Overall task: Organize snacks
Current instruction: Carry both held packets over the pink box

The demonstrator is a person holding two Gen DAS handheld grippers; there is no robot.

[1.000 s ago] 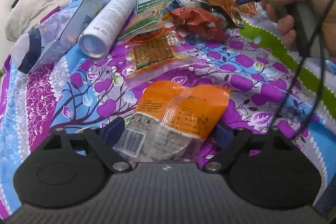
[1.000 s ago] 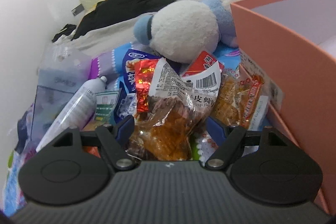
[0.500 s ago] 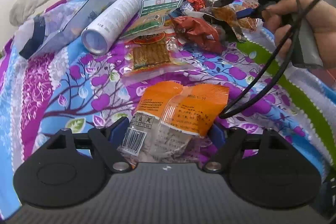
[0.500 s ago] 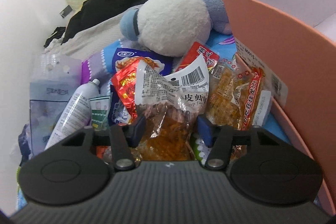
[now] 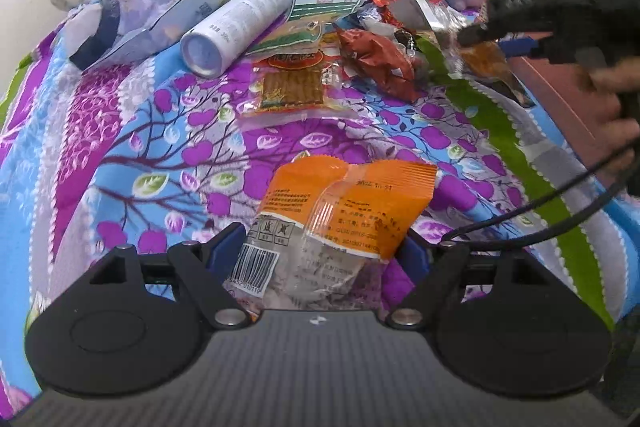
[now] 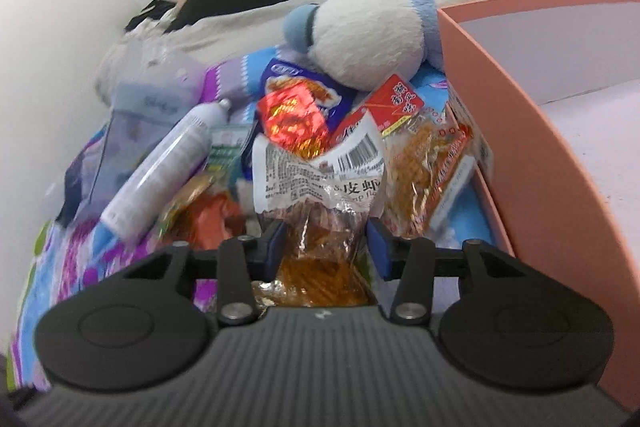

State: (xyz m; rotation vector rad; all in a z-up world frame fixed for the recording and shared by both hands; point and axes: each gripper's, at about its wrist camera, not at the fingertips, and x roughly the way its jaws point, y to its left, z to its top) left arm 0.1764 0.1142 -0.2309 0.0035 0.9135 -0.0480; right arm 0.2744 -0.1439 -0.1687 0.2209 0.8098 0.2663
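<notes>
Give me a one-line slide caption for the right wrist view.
Right gripper, jaws just closing, pinches a clear bag of orange snack strips beside the pink box.

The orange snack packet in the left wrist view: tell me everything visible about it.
The orange snack packet is a crinkly plastic pouch: orange upper part with small dark print, clear lower part showing pale contents, a white barcode label at its lower left, a serrated top edge. It sits between the blue pads of the left hand-held gripper, which close on its sides, top edge pointing away, above the purple-and-blue floral bedspread.
</notes>
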